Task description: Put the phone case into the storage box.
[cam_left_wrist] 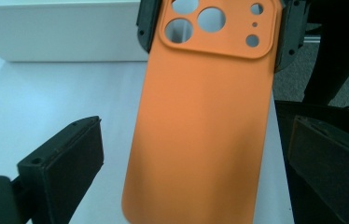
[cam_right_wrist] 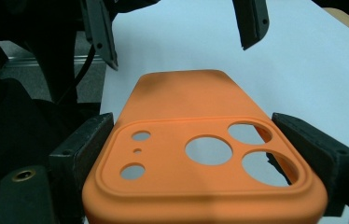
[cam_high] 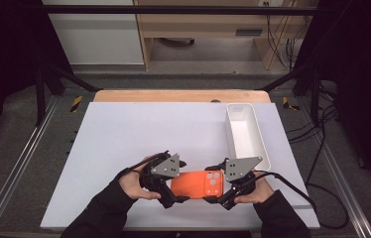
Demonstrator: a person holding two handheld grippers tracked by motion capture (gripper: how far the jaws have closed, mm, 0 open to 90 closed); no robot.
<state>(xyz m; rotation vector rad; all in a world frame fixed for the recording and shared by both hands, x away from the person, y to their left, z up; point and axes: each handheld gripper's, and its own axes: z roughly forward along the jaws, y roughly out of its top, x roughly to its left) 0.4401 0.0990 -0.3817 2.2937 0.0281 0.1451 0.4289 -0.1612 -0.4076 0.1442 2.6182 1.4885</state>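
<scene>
Gripping orange case (cam_high: pixel 197 184) at its camera-hole end, right gripper (cam_high: pixel 221 194) clamped, left gripper (cam_high: pixel 173 197) jaws spread astride plain end, tray (cam_high: pixel 264 148) near right, table (cam_high: pixel 124 139) open ahead.

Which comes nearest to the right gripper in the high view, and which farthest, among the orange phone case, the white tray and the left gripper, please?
1. Orange phone case: clamped at its camera end in the right gripper, so touching.
2. Left gripper: at the case's other end, open jaws either side of it.
3. White tray: farther back, along the table's right edge; its near end lies just behind the right gripper's grey plate.
</scene>
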